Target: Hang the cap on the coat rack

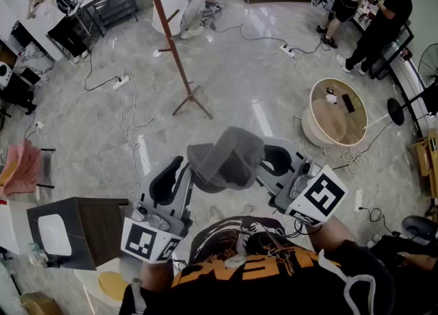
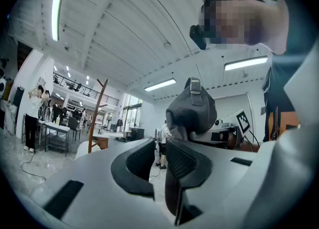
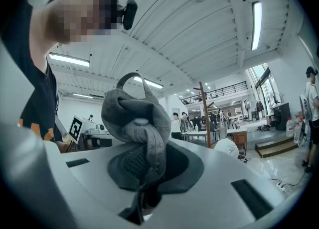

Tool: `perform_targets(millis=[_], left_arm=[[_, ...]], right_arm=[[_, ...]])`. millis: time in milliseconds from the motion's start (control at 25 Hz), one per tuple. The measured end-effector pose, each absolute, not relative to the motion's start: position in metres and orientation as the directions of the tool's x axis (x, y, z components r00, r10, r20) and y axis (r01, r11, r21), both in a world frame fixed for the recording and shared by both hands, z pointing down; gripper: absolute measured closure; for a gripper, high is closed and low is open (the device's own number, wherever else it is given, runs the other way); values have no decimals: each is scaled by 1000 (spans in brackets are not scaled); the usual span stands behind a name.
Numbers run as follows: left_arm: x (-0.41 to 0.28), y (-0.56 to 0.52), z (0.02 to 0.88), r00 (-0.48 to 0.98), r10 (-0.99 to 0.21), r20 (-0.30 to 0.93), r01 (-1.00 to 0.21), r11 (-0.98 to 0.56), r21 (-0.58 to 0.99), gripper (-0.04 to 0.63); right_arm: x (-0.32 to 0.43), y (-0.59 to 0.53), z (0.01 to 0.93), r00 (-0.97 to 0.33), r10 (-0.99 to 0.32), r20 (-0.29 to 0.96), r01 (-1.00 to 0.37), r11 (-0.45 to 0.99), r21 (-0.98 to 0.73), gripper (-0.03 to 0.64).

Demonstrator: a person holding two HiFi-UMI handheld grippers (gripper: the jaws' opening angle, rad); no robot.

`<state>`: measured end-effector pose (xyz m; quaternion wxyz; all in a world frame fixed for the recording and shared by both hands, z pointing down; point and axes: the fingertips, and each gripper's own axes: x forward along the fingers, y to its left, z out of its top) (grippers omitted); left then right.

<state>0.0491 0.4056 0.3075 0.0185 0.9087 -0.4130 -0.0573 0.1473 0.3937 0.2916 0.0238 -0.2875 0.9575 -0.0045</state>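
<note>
cap (image 3: 134,118) is clamped by right gripper (image 3: 145,171), left gripper (image 2: 160,153) held apart; well short of coat rack (image 1: 175,53), it could be dropped if fabric slips.

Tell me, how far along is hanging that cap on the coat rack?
Done: the cap is picked up, pinched in the right gripper. In hand: it is held up, with the left gripper open beside it. Left: reaching the coat rack across the floor ahead and hanging it.
</note>
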Motion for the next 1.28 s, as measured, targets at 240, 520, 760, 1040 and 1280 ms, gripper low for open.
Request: perform_targets(millis=[240, 520, 760, 1040, 1280], left_arm=[[40, 411, 306, 642, -761, -97, -754, -649, 97, 508], [24, 411, 308, 636, -764, -106, -758, -645, 97, 508], [11, 405, 312, 634, -766, -107, -760, -643, 100, 508], [-32, 395, 309, 644, -757, -112, -753, -652, 82, 508], [-50, 379, 304, 668, -734, -119, -731, -678, 77, 508]], right_arm=[[137, 399, 290, -840, -541, -42, -541, 841, -20, 566], [121, 398, 294, -842, -539, -27, -539, 842, -21, 566], [107, 395, 295, -842, -538, -37, -537, 843, -29, 566], [70, 382, 292, -813, -582, -15, -581, 813, -28, 566], [54, 366, 293, -787, -616, -18, -615, 787, -39, 566]])
